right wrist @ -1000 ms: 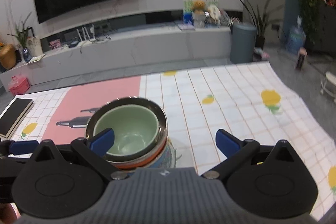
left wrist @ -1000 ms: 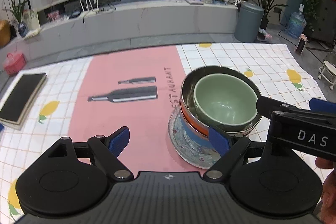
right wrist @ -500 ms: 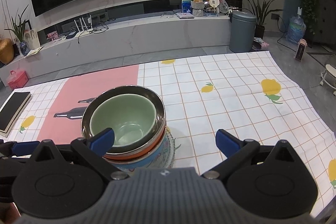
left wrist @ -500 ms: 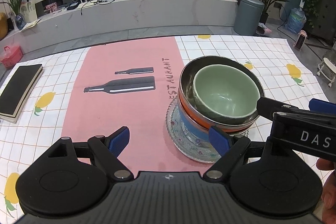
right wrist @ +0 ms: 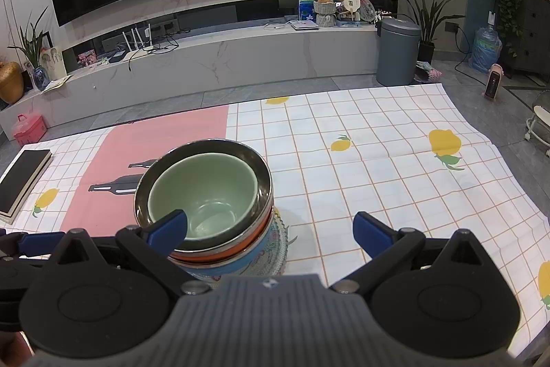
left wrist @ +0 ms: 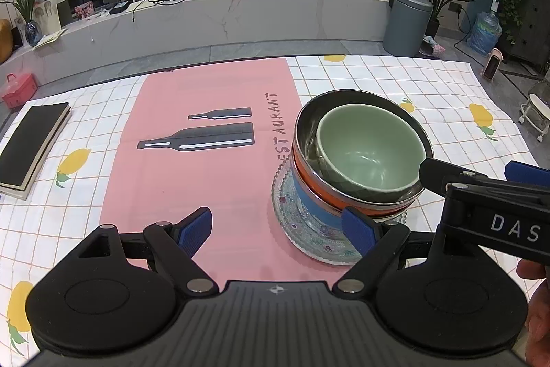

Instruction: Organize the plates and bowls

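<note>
Both pairs of fingers are spread wide and hold nothing. My left gripper [left wrist: 276, 227] and right gripper [right wrist: 270, 229] hover low on either side of the stack. The green bowl [right wrist: 206, 195] sits nested in the steel bowl [right wrist: 263, 181], on an orange-and-blue bowl [left wrist: 309, 191] and a glass plate [left wrist: 285, 219], near the front edge of the surface [right wrist: 378, 160]. I judge the stacking nearly done. The green bowl leans to one side, so I would centre it gently and not push the stack.
</note>
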Demonstrator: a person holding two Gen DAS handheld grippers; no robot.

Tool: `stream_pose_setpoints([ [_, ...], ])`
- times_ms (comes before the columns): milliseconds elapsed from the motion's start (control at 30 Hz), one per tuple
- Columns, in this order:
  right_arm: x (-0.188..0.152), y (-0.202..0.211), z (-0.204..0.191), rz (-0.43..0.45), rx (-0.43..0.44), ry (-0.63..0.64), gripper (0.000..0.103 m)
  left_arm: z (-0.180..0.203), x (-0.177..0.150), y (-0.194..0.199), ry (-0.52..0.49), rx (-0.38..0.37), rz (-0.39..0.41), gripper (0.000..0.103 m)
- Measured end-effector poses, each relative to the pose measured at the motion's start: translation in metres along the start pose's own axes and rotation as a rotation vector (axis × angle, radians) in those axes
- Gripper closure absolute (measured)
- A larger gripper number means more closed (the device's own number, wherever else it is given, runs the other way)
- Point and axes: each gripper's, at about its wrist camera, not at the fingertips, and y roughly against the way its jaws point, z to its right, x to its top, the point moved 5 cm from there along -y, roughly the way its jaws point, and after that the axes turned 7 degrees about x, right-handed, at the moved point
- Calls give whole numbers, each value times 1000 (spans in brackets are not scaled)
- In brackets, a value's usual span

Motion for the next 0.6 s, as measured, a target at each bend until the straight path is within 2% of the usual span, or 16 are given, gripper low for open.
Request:
stream_pose_setpoints([
  [600, -1, -1, 0, -4, -1, -2, 3, 1, -1, 0, 1, -6, -4, 3],
])
